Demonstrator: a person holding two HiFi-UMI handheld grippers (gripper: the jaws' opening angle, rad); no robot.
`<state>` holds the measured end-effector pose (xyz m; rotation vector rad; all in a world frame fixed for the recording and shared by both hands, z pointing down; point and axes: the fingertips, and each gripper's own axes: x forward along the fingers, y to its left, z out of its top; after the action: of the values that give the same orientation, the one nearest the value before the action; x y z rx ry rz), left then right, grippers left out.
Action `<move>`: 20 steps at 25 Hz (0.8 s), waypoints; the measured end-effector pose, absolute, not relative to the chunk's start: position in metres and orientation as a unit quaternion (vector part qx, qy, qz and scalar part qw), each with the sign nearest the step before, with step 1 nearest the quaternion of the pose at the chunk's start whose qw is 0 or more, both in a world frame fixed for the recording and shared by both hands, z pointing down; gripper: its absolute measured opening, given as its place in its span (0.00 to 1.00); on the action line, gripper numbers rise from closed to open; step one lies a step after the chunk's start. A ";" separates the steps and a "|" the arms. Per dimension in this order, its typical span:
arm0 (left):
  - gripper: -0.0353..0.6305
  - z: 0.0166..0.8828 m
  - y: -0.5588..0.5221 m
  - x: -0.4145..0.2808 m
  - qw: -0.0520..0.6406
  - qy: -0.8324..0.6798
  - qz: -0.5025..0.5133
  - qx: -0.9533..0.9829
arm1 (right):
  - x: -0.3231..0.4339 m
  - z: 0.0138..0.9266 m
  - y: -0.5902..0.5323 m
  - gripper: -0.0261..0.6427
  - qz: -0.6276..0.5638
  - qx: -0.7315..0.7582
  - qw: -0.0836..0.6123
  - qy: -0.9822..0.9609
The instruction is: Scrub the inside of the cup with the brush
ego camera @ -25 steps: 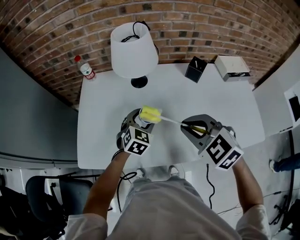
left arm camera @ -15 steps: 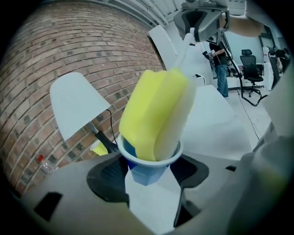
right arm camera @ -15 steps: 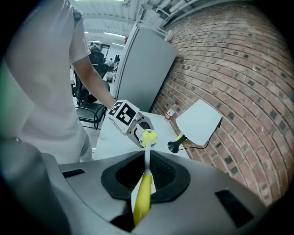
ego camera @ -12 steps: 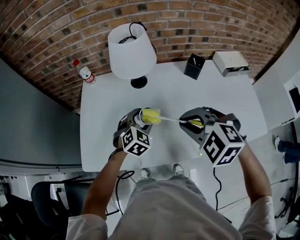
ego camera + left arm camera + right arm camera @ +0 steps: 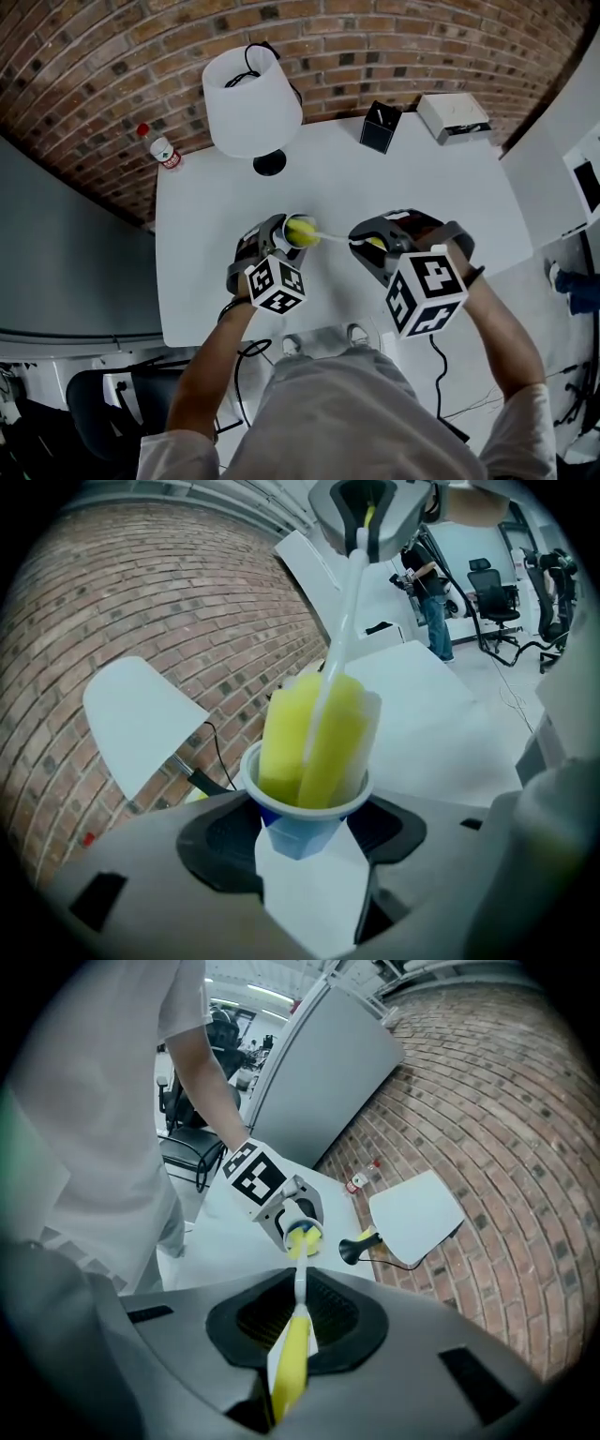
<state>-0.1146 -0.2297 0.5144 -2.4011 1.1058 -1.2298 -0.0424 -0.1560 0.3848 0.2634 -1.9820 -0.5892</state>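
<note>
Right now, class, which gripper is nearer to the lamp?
Left. The left gripper, holding the cup, sits just before the lamp; the right gripper, holding the brush, is farther to the right.

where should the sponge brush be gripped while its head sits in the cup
By the thick yellow handle, from the end opposite the cup: the sponge head is buried there and the white shaft is thin. The right gripper is shut on it.

From here, the right gripper point(image 5: 294, 1327) has its jaws clamped on the yellow handle of the sponge brush point(image 5: 290, 1361). The white stem runs toward twelve o'clock, and the sponge head sits inside the cup point(image 5: 305, 1224) held by the left gripper point(image 5: 298, 1207). A white lamp point(image 5: 415, 1218) stands at two o'clock.
</note>
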 end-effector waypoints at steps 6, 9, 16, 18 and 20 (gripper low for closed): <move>0.50 0.514 -0.228 -0.112 0.134 0.375 -0.432 -0.809 | -0.044 0.399 -0.161 0.09 -0.213 0.131 0.499 -0.830; 0.50 0.515 -0.227 -0.113 0.141 0.376 -0.438 -0.804 | -0.045 0.403 -0.163 0.09 -0.178 0.140 0.487 -0.844; 0.49 0.514 -0.227 -0.119 0.158 0.380 -0.452 -0.792 | -0.050 0.410 -0.170 0.09 -0.073 0.163 0.450 -0.875; 0.49 0.513 -0.228 -0.121 0.163 0.382 -0.454 -0.789 | -0.050 0.411 -0.172 0.09 -0.042 0.171 0.439 -0.881; 0.49 0.513 -0.228 -0.122 0.166 0.384 -0.456 -0.786 | -0.051 0.413 -0.173 0.09 -0.013 0.179 0.431 -0.885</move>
<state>-0.1222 -0.2277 0.5130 -2.2379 1.0937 -1.2972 -0.0506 -0.1733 0.4126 0.4468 -2.2065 -0.0322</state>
